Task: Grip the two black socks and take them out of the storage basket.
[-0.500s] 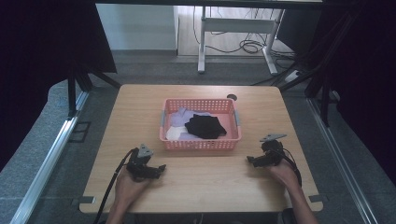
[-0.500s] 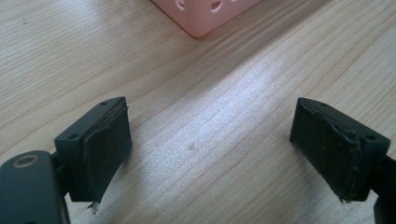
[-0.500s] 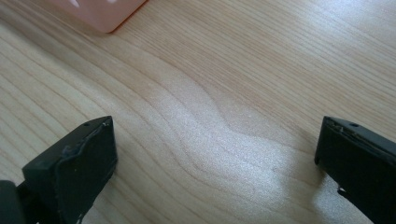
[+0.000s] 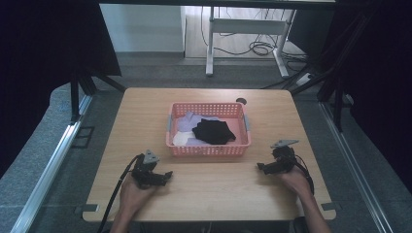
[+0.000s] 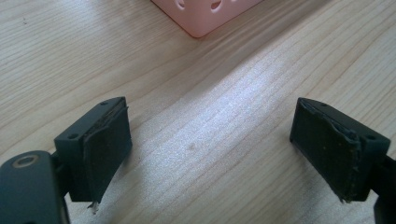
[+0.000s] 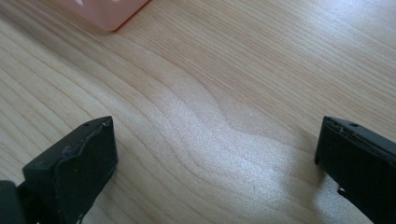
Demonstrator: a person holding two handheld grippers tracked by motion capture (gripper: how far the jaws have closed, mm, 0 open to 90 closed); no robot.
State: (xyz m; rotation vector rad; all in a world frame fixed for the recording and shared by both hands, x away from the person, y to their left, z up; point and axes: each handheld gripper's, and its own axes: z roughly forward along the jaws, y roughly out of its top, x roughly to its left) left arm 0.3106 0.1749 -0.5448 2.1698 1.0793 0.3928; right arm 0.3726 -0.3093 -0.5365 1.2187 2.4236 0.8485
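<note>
High view, basket [image 4: 209, 150] holding black cloth [image 4: 214, 131]

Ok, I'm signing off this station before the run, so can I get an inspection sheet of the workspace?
Surface: light wooden table, bare around the basket, with a dark round hole near the far edge.
Job's things: pink perforated plastic basket at table centre, holding a black cloth on pale lilac and white cloths.
Clutter: nothing seen.
Grippers: left gripper and right gripper both open, empty, low over the table in front of the basket.
Cables: black cable trailing from the left gripper; loose cables on the floor beyond.
Surroundings: white desk frame, black curtains at the sides.
</note>
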